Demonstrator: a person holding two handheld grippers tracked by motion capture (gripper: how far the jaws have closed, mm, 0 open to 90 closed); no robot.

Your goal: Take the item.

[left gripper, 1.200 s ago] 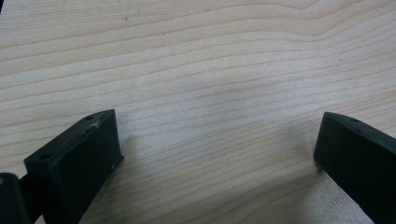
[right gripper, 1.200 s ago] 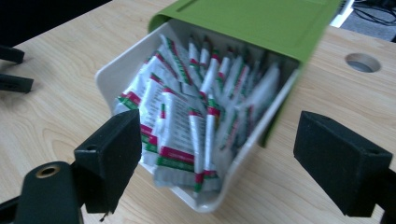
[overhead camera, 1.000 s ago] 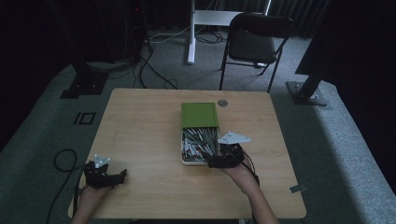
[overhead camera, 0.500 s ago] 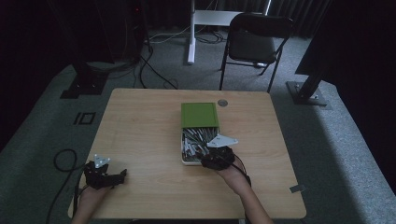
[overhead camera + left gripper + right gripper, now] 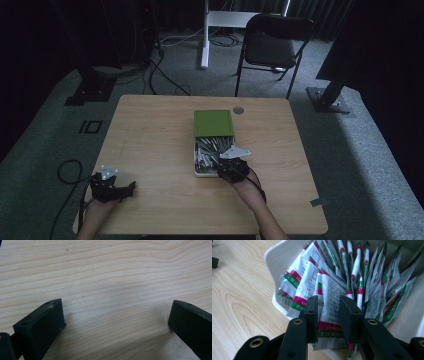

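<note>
Tongs in the right hand have dropped from beside the white tray into its near end, and their jaws have just been closing; they now grasp one sachet, silver with red and green bands and fine print. Left tongs sit unmoved at lower left of the table, released. Many like sachets fill the tray at mid-frame, under its green lid.

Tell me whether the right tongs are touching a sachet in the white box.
Touching. In the right gripper view the right tongs, whose jaws have just been closing, pinch a silver sachet from both sides, with no gap at either jaw, above the white box.
</note>
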